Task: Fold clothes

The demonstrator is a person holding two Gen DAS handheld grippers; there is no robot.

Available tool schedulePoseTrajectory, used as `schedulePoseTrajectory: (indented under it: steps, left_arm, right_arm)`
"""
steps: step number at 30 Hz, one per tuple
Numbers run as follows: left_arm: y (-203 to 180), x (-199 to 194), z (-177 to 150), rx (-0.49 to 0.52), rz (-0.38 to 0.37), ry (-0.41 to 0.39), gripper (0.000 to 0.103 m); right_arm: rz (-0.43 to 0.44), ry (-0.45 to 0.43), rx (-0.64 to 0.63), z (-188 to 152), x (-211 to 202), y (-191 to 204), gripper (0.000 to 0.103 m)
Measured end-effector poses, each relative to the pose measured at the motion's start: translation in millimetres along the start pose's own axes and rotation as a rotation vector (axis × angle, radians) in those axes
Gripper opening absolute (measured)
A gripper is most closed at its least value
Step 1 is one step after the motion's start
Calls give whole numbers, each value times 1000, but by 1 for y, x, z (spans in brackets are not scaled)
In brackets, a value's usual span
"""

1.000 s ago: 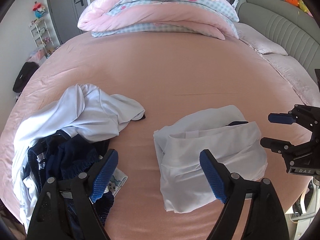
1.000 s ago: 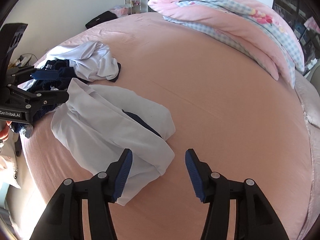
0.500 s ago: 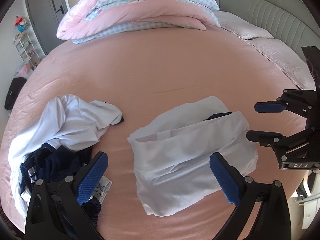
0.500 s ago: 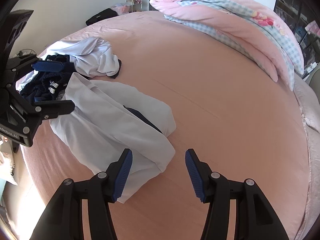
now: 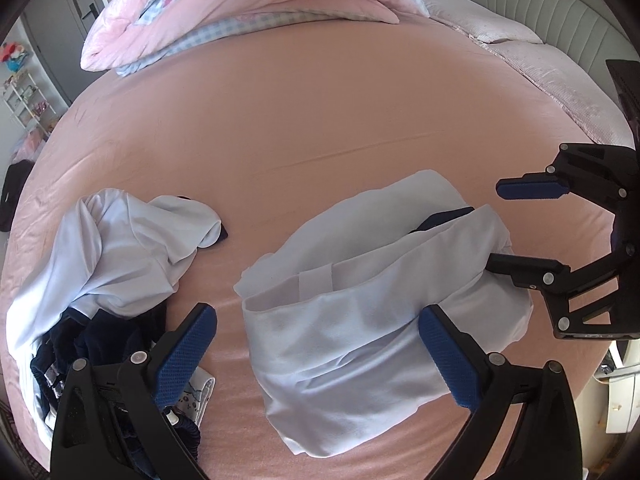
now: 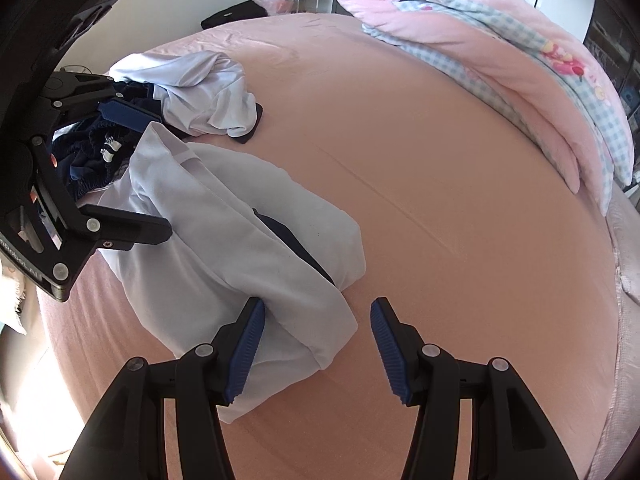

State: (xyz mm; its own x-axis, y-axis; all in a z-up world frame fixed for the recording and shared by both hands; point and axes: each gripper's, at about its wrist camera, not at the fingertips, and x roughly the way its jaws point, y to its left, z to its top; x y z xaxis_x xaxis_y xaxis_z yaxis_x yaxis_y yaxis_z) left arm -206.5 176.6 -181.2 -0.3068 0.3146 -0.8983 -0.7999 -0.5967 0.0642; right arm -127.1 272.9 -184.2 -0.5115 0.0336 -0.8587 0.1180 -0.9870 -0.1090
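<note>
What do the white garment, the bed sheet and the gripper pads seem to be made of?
White garment: thin, matte woven cloth; soft creases. Bed sheet: smooth pink fabric, slight sheen, probably cotton or blend. Right gripper's pads: blue, ribbed, likely rubber or plastic.

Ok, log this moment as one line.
left gripper: open, over shirt | right gripper: open, at shirt edge | pile: unfolded

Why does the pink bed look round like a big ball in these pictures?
Both wrist views use a fisheye lens: in the left wrist view the flat pink bed bulges and the corners go black; in the right wrist view the bed curves the same way, and bright daylight washes out the lower left edge. Both are sharp, not blurry.
</note>
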Motion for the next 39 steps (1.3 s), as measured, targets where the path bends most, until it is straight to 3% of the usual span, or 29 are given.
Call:
schedulePoseTrajectory:
  steps: [2, 8, 10, 12, 14, 15, 18, 24, 27, 32, 39]
  left_arm:
    - [1, 0, 0, -26, -15, -2, 101]
    - [8, -1, 0, -73, 6, -9, 84]
    - [11, -5, -1, -87, 9, -17, 73]
    - [9, -9, -4, -73, 5, -30, 68]
    - [3, -11, -7, -42, 16, -35, 61]
    - [-1, -10, -9, -26, 27, -29, 59]
    - [-5, -6, -12, -20, 15, -20, 49]
    - [19, -2, -8, -177, -99, -7, 46]
    - [22, -4, -10, -191, -99, -31, 40]
    - [8, -8, -6, -118, 37, -85, 36]
    - [19, 2, 12, -95, 123, -86, 36]
  right_arm:
    - [-11, -3, -4, 1, 0, 1, 55]
    - [-22, -14, 9, 4, 1, 2, 55]
    - [-22, -13, -1, 4, 2, 4, 54]
    - [-16, -18, -12, 3, 2, 6, 54]
    - [3, -17, -20, 3, 2, 9, 45]
    - [11, -11, -17, 3, 4, 11, 34]
    - [19, 5, -12, 3, 6, 18, 23]
    - [22, 3, 3, 0, 6, 20, 20]
    - [42, -10, 42, -2, 6, 15, 20]
    - [-40, -39, 41, -1, 5, 19, 16]
    - [-118, -45, 68, 13, 9, 8, 16]
